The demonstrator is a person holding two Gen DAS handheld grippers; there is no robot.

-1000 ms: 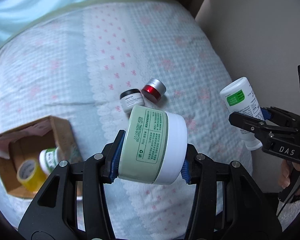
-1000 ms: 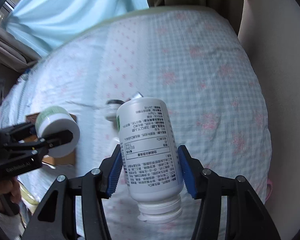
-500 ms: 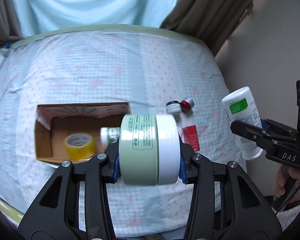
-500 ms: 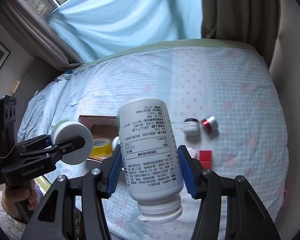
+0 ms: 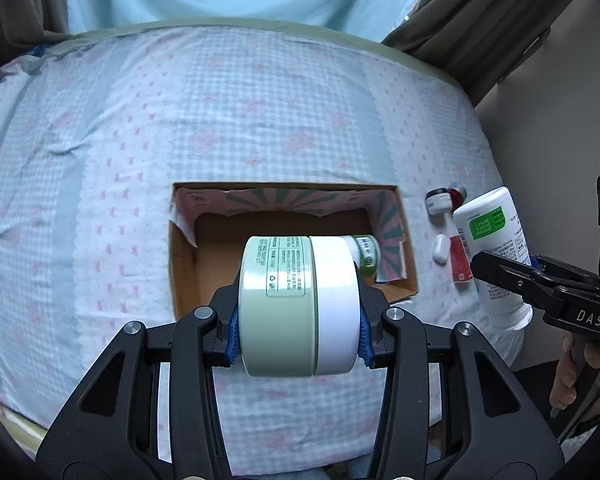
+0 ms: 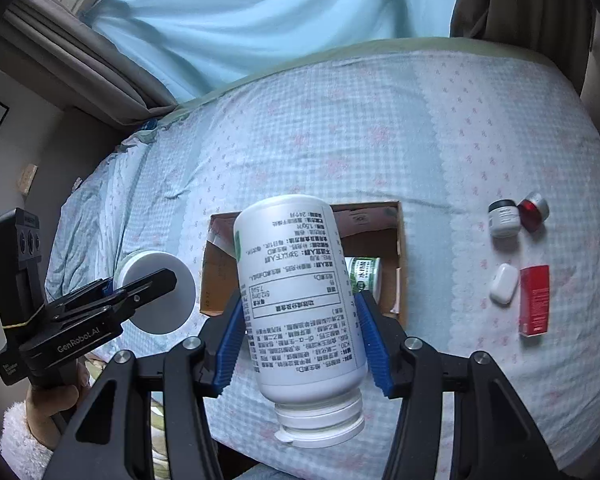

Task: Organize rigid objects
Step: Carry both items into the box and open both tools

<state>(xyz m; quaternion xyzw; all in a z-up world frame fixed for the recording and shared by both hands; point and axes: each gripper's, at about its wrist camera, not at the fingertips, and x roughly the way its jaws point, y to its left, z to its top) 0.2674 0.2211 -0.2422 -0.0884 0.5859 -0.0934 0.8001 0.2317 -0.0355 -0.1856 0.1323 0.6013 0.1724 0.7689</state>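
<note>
The left tool (image 5: 298, 338) grips the green jar (image 5: 298, 306) above the cardboard box (image 5: 408, 264) on the bed; the right tool (image 6: 300, 344) clamps the white bottle (image 6: 300, 296). Best lowered into bare floor beside the boxed bottle (image 5: 366, 254).

"DAS" is printed on the right gripper (image 5: 504, 276), seen from the left wrist. "GenRobot.AI" is printed on the left gripper (image 6: 140, 292), seen left of the right gripper. The print on the bottle (image 6: 300, 292) is too small to read.

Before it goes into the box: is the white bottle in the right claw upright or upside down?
Upside down: the white bottle has its cap nearest the camera and its label text reads inverted.
</note>
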